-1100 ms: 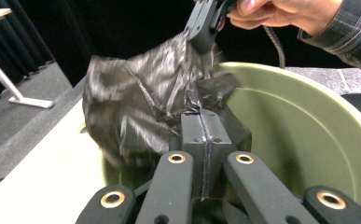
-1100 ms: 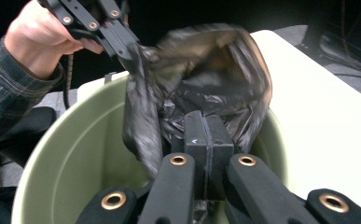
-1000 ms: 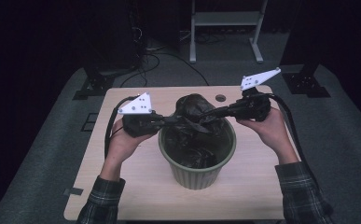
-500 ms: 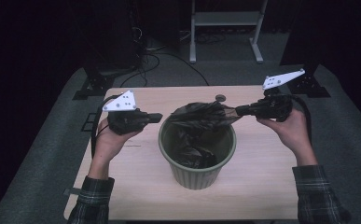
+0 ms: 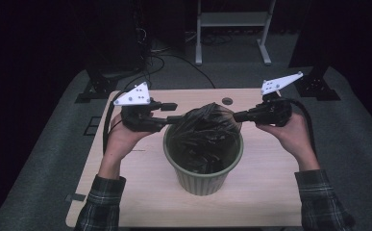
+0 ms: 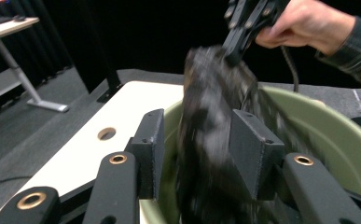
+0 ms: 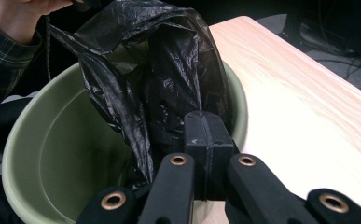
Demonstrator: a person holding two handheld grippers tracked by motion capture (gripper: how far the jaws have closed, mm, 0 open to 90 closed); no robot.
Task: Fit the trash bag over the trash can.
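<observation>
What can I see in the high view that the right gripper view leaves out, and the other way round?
The high view alone takes in the whole light wooden table, both hands with their grippers, left and right, and a metal stand on the floor behind. The right gripper view alone shows that gripper's black fingers pressed together on the plastic, and the bin's smooth inner wall. Both show the ribbed green plastic bin and the crinkled black plastic bag stretched above it.

Left hand-held gripper (image 6: 197, 154) jaws apart around blurred black bag (image 6: 215, 140), green bin (image 6: 327, 135)
</observation>
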